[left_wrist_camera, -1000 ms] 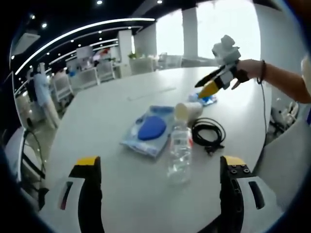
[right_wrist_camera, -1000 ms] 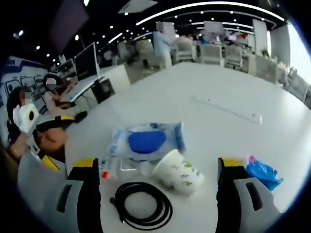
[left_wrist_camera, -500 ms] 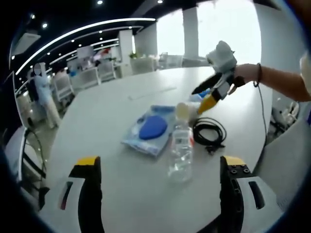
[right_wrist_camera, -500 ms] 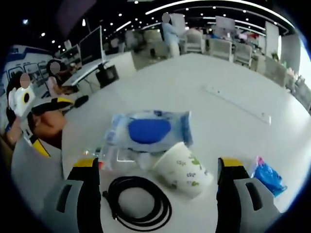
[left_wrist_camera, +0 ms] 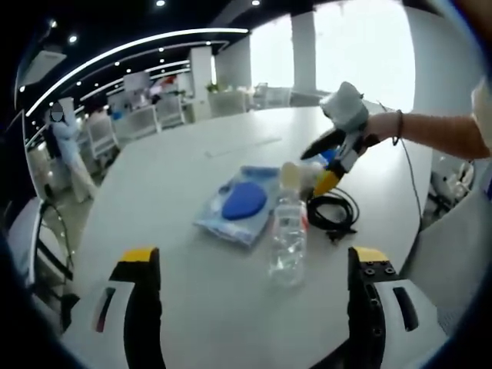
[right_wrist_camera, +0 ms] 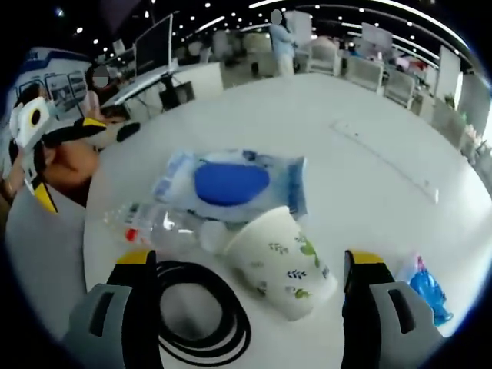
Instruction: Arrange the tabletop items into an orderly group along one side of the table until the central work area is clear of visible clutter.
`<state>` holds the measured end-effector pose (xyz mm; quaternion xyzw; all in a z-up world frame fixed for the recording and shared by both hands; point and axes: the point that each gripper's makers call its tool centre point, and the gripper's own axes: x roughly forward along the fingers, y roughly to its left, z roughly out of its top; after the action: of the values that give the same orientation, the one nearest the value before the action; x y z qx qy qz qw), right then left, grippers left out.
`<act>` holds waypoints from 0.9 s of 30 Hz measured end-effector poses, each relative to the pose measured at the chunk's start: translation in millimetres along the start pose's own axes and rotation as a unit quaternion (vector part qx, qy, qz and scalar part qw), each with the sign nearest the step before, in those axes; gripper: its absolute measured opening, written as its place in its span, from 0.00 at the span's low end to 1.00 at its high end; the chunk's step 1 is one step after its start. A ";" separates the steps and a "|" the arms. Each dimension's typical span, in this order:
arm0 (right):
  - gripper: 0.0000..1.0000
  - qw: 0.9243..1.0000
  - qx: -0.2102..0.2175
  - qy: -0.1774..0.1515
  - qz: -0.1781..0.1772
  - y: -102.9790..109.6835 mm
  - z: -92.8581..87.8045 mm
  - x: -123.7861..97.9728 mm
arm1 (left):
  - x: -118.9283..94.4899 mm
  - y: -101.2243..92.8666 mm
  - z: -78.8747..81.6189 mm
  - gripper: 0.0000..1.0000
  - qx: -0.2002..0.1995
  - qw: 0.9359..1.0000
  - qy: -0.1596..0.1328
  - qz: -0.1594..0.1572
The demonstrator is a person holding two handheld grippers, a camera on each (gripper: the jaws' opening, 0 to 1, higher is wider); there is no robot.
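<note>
The left gripper hung over the near edge of the white table, its jaws spread wide with nothing between them. Just beyond it a clear plastic bottle lay on its side, and to the bottle's left sat a wet-wipes pack with a blue flap. A coiled black cable lay to the right of the bottle.

In the left gripper view the right gripper reached in from the right, held by a hand, its yellow-tipped jaws parted just above a tipped paper cup.

In the right gripper view the right gripper also stood wide open and held nothing. The paper cup, white with a green leaf print, lay on its side between the jaws without touching them. The black cable lay by the left jaw, the bottle past it, and the wipes pack beyond the cup. A crumpled blue wrapper lay to the right, apart from the rest. The left gripper showed at the far left edge of that view.
</note>
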<state>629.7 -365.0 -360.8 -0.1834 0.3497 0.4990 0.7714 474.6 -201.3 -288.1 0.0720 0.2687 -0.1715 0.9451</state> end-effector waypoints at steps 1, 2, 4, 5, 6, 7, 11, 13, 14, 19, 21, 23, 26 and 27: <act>0.99 1.000 0.003 0.004 0.000 -1.2 -1.7 0.8 | -0.1 0.1 0.0 0.98 -0.001 1.000 0.000 0.000; 0.99 1.000 0.003 0.005 -0.001 -2.3 -2.3 1.2 | -0.1 0.3 0.3 0.98 -0.001 1.000 -0.001 0.000; 0.95 1.000 0.003 0.007 -0.008 -7.9 -3.4 2.0 | 0.1 -0.3 0.9 0.98 -0.002 1.000 -0.002 -0.001; 0.90 1.000 0.003 0.007 -0.012 -10.5 -3.4 2.2 | 0.2 -0.5 1.1 0.98 -0.002 1.000 -0.003 -0.002; 0.85 1.000 0.003 0.007 -0.015 -12.5 -3.5 2.3 | 0.5 -0.9 1.2 0.98 -0.002 1.000 -0.003 -0.002; 0.82 1.000 0.002 0.009 -0.018 -14.2 -4.4 2.3 | 0.5 -1.0 1.3 0.98 -0.002 1.000 -0.003 -0.003; 0.77 1.000 0.003 0.017 -0.025 -20.7 -9.2 3.7 | 1.8 -2.9 0.5 0.98 0.000 1.000 -0.001 -0.007; 0.72 1.000 0.002 0.020 -0.024 -21.1 -11.2 3.6 | 2.3 -3.6 0.1 0.98 0.000 1.000 0.000 -0.009; 0.69 1.000 0.002 0.020 -0.024 -21.2 -11.6 3.6 | 2.5 -3.8 -0.1 0.98 0.000 1.000 0.000 -0.009; 0.68 0.999 0.009 0.026 -0.016 -21.5 -14.7 4.5 | 2.3 -4.7 4.5 0.99 -0.003 1.000 -0.011 -0.011; 0.65 0.999 0.007 0.027 -0.016 -20.7 -15.2 4.2 | 1.8 -5.4 6.5 0.99 -0.005 1.000 -0.016 -0.012; 0.60 0.999 0.001 0.031 -0.015 -19.9 -16.5 4.0 | 1.9 -4.6 5.1 0.99 -0.003 1.000 -0.012 -0.010; 0.54 0.999 -0.009 0.040 -0.021 -21.8 -20.2 2.4 | 1.9 -5.1 4.9 0.99 -0.004 1.000 -0.012 -0.011; 0.50 0.999 -0.012 0.042 -0.020 -21.5 -20.8 1.9 | 1.9 -5.1 5.1 0.99 -0.004 1.000 -0.012 -0.011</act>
<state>642.1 -386.3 -377.8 -0.2205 0.3716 0.4793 0.7639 476.8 -207.8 -285.0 0.0635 0.2587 -0.1817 0.9466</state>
